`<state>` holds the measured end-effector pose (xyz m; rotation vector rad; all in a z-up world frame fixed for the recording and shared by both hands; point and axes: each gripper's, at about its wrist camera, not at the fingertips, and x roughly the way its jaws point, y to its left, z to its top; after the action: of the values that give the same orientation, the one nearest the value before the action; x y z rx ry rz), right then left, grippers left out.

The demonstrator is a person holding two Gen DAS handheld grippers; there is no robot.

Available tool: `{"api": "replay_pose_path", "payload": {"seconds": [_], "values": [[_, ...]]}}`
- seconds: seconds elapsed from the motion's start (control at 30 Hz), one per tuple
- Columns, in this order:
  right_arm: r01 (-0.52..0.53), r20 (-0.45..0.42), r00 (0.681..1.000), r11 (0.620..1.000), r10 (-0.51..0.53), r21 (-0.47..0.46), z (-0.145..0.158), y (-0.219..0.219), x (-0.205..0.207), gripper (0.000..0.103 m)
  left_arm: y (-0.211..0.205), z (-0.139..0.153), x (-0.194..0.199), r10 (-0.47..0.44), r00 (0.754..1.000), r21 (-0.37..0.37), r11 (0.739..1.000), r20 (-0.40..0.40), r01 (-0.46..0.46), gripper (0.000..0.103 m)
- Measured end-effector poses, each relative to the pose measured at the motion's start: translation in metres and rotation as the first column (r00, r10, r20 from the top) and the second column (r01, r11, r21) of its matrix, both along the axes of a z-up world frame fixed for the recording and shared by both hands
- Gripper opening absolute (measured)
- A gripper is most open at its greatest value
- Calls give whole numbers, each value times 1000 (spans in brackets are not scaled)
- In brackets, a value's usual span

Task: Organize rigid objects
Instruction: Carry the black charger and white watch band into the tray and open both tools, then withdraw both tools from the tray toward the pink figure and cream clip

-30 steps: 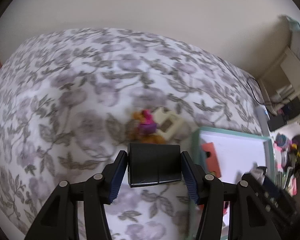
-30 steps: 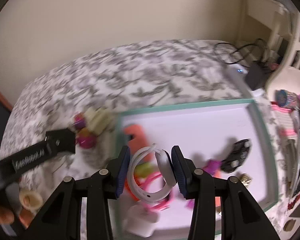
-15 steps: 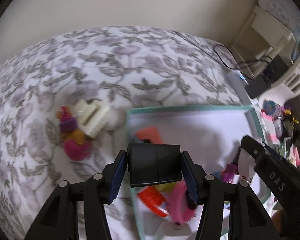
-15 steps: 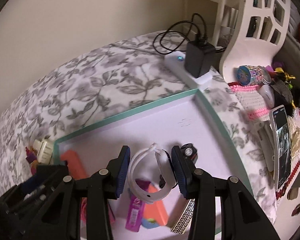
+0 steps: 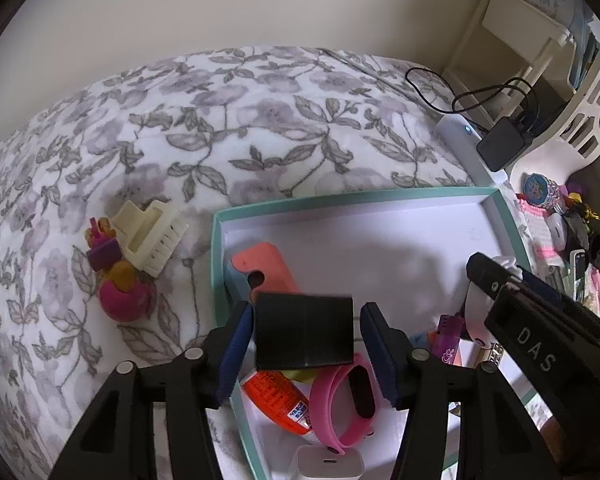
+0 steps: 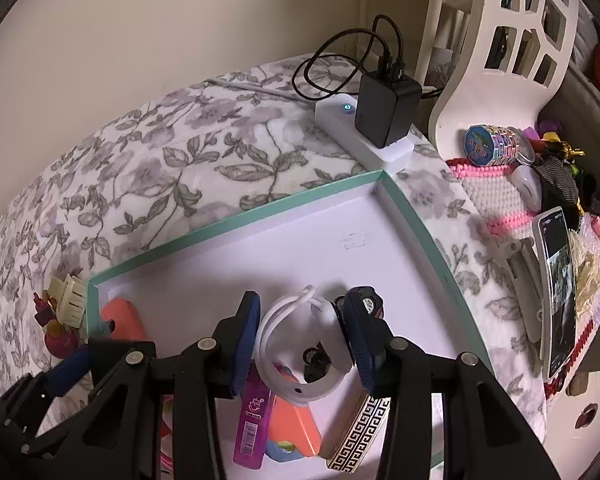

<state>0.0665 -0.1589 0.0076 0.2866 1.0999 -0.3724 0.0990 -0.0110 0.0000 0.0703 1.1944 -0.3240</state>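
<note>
My left gripper is shut on a black box, held above the near left corner of a teal-rimmed white tray. Under it in the tray lie a coral case, an orange-red tube and a pink wristband. My right gripper is shut on a white wristband over the tray, near a small black toy car. A cream hair claw and a pink toy rest on the floral bedspread, left of the tray.
A purple lighter, an orange piece and a patterned band lie at the tray's near edge. Behind its far right corner sits a white power strip with a black charger. A phone and clutter lie to the right.
My left gripper swung right with the black box, from above the bedspread to over the tray. My right gripper carried the white wristband toward the tray's right side.
</note>
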Motion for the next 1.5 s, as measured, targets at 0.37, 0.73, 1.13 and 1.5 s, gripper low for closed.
{"api": "replay_pose_path", "payload": {"seconds": [0.37, 0.73, 1.13, 1.5], "values": [[-11, 18, 1000, 999, 12, -34, 18, 7, -1, 46, 11, 11, 4, 24, 1000, 2, 1000, 20, -24, 70], [-30, 42, 999, 998, 32, -50, 29, 12, -2, 67, 35, 22, 10, 95, 994, 1, 995, 50, -95, 95], [-72, 49, 996, 996, 75, -47, 25, 24, 2, 91, 89, 17, 23, 233, 972, 10, 972, 36, -233, 103], [-197, 70, 978, 980, 197, -13, 25, 74, 16, 93, 181, 22, 33, 417, 909, -28, 909, 24, -416, 103]]}}
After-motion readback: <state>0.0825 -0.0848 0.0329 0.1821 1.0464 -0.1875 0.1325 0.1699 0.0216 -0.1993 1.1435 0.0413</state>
